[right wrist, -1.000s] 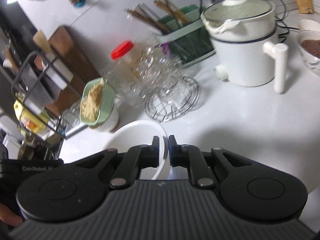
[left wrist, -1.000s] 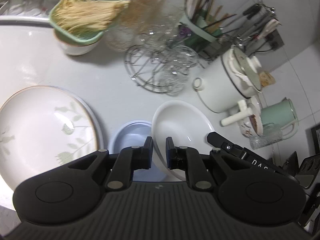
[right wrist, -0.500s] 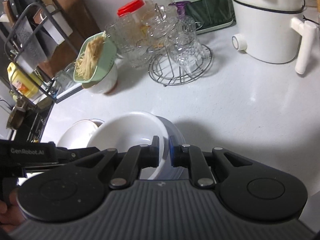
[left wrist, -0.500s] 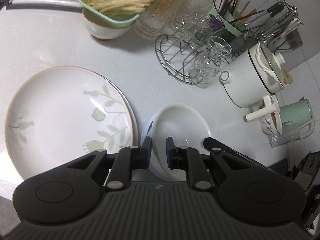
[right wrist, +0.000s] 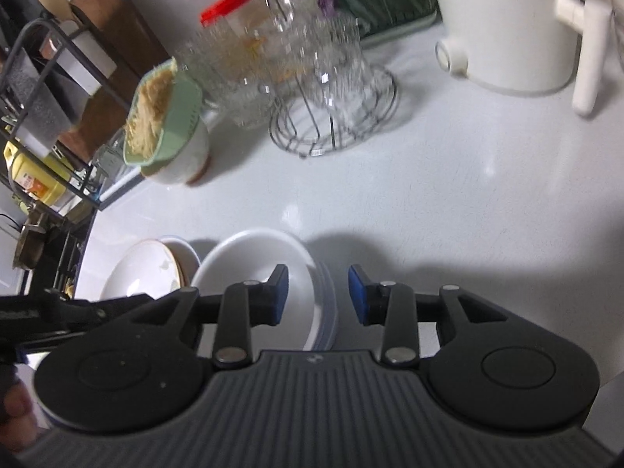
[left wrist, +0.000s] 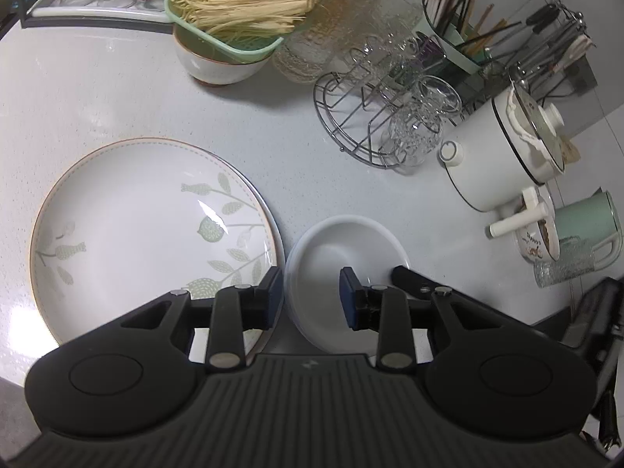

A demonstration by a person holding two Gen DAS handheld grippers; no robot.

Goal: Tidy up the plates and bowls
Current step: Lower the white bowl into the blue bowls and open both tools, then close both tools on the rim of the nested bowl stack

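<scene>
A white bowl (left wrist: pixel 343 249) sits nested in a pale blue bowl on the counter, right of a large leaf-patterned plate (left wrist: pixel 148 230). My left gripper (left wrist: pixel 310 292) is open, its fingers astride the white bowl's left rim. In the right wrist view the white bowl (right wrist: pixel 253 261) sits in the blue bowl (right wrist: pixel 327 312), with the plate (right wrist: pixel 144 273) to its left. My right gripper (right wrist: pixel 319 296) is open, its fingers astride the bowls' right rim.
At the back stand a green colander of noodles on a bowl (left wrist: pixel 230 27), a wire rack of glasses (left wrist: pixel 386 117), a white pot (left wrist: pixel 507 156), a utensil holder (left wrist: pixel 448 31) and a green mug (left wrist: pixel 585 226). A black shelf rack (right wrist: pixel 46 109) stands at left.
Both grippers have opened and let go of the white bowl, which now rests in the blue bowl. Both cameras have pulled back a little.
</scene>
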